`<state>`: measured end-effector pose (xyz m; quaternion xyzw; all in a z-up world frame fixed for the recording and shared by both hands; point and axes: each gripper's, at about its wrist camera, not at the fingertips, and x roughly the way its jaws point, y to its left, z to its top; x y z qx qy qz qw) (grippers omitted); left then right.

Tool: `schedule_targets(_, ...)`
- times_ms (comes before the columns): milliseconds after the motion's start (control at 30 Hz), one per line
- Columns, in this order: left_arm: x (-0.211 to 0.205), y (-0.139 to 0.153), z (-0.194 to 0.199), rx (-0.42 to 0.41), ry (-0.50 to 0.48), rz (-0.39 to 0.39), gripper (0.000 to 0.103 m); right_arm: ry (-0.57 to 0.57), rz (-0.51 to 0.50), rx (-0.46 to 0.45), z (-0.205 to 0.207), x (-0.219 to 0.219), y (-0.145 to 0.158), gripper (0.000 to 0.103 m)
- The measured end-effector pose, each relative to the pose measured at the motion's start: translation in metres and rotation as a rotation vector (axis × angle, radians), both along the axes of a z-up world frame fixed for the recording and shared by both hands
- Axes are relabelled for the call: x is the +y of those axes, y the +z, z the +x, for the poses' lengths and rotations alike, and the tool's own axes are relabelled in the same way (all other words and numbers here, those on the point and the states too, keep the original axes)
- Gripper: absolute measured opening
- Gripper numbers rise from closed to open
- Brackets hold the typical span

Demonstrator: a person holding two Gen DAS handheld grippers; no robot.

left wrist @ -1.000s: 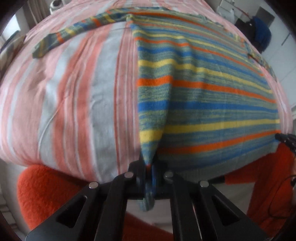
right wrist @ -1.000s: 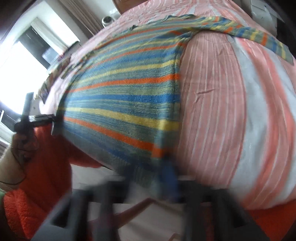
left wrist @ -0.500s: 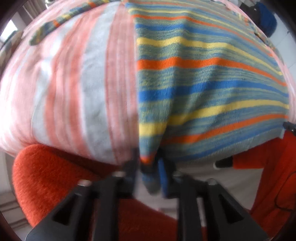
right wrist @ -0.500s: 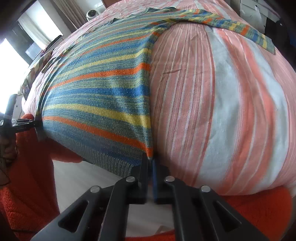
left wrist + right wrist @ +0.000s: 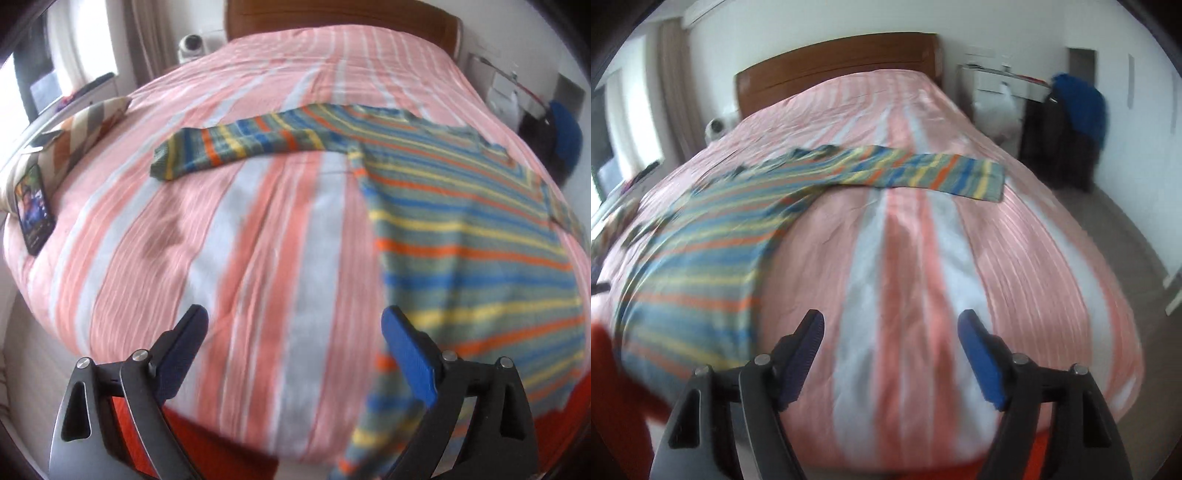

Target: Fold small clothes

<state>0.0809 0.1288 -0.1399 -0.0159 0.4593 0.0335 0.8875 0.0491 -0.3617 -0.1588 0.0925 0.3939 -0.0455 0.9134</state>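
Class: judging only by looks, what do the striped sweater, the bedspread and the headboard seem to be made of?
Sweater: knitted yarn, probably wool or acrylic; soft, matte, ribbed cuff. Bedspread: thin woven fabric, likely cotton; fine creases, matte. Headboard: wood or veneer; smooth brown, faint sheen.

Nothing here can be read; the phone (image 5: 34,210) lying at the bed's left edge shows a picture, its lettering too blurred.
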Motion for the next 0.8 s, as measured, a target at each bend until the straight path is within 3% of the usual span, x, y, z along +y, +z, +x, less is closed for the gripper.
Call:
schedule_targets(133, 0.018, -0.019, -0.013, -0.015, 0.079, 0.038, 0.096, -0.014, -0.011, 0.024, 0.005, 0.008, -0.015, 0.074)
schedule_targets(233, 0.026, -0.027, -0.013, 0.014, 0.105, -0.008, 0.096, -0.001, -0.019, 0.021, 0.001, -0.001, -0.016, 0.078)
schedule_targets(433, 0.028, -0.031, -0.010, 0.021, 0.109, -0.020, 0.102, 0.009, -0.004, 0.028, 0.006, -0.001, -0.026, 0.089)
schedule_targets(600, 0.026, -0.036, -0.006, 0.037, 0.096, -0.001, 0.103, 0.015, -0.009, 0.028, 0.006, 0.001, -0.028, 0.092)
schedule_targets(800, 0.029, -0.037, -0.004, 0.029, 0.104, -0.037, 0.103, 0.034, -0.025, 0.038, 0.008, 0.008, -0.031, 0.102)
